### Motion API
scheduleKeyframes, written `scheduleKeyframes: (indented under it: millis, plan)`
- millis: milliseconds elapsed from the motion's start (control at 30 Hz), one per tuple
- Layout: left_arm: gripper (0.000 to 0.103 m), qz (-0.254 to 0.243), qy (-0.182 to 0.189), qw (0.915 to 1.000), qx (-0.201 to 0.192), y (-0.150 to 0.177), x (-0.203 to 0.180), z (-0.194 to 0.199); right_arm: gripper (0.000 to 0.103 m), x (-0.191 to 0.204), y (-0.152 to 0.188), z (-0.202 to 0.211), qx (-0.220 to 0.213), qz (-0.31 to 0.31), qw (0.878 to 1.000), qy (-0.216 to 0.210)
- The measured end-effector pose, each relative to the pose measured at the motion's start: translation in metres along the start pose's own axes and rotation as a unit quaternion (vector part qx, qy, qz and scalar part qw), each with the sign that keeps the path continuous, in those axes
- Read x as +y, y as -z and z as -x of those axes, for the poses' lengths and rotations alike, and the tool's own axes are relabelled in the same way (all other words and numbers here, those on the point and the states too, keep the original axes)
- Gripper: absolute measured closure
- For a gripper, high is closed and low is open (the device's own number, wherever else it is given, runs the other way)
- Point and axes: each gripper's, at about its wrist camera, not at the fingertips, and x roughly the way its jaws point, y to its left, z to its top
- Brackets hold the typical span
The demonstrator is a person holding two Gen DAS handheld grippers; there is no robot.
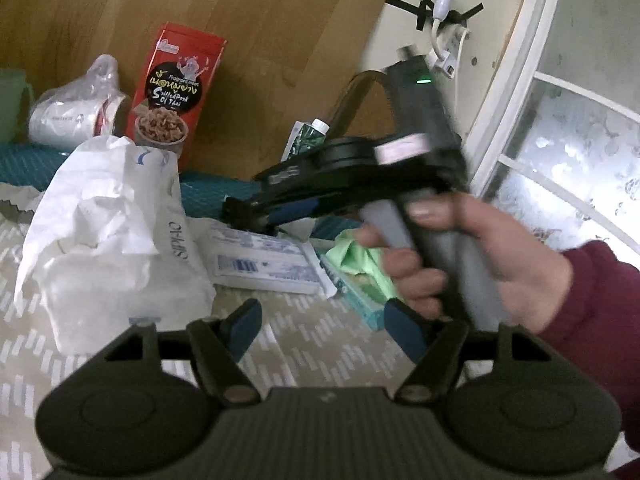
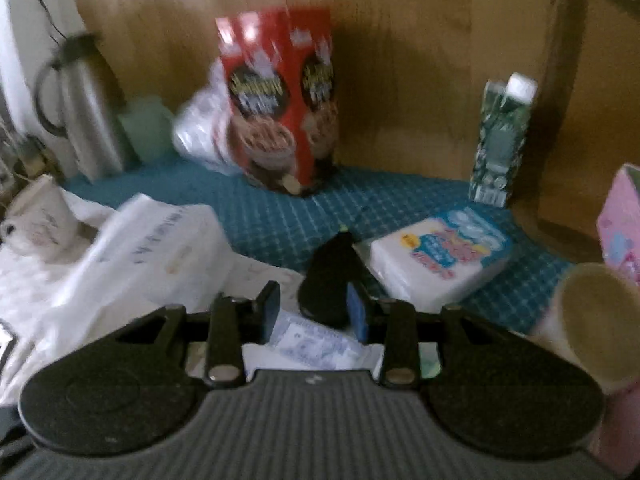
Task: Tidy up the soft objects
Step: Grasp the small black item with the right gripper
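In the left wrist view my left gripper (image 1: 324, 328) is open and empty above the patterned cloth. Ahead lie a crumpled white plastic bag (image 1: 108, 232), a flat blue-and-white tissue pack (image 1: 264, 260) and a green soft pack (image 1: 360, 268). The right gripper (image 1: 256, 216), held in a hand, hovers over the tissue pack, blurred. In the right wrist view my right gripper (image 2: 312, 312) is open and empty, with a flat tissue pack (image 2: 316, 344) below it. A white wipes pack (image 2: 436, 260) lies ahead on the right, and the white bag (image 2: 152, 248) on the left.
A red snack box (image 1: 176, 88) and a green carton (image 2: 500, 140) stand against the wooden back panel. A steel flask (image 2: 88, 120), a wrapped mug (image 1: 72, 116), a paper cup (image 2: 592, 320) and a pink box (image 2: 620, 220) ring the teal mat (image 2: 280, 216).
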Motion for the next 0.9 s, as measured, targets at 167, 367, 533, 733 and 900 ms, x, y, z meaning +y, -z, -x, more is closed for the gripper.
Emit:
scheduleKeyframes:
  millis: [167, 367, 533, 733, 900]
  plan:
    - [0.032, 0.009, 0.006, 0.9999, -0.003, 0.0, 0.001, 0.002, 0.05, 0.002, -0.007, -0.026, 0.011, 0.011, 0.999, 0.036]
    - [0.032, 0.022, 0.003, 0.9997, -0.008, 0.001, 0.004, 0.005, 0.052, 0.007, -0.004, -0.028, 0.012, 0.039, 0.999, 0.031]
    - [0.032, 0.054, 0.008, 0.9985, -0.01, -0.002, 0.016, 0.006, 0.052, 0.009, -0.011, 0.039, -0.085, 0.064, 0.994, 0.006]
    - [0.034, 0.084, 0.025, 0.9961, -0.005, -0.002, 0.025, 0.005, 0.052, -0.012, 0.049, 0.103, -0.086, 0.103, 0.991, -0.011]
    - [0.034, 0.053, 0.062, 0.9964, 0.023, 0.0, 0.012, -0.002, 0.052, -0.004, 0.128, 0.135, -0.043, 0.156, 0.984, -0.071]
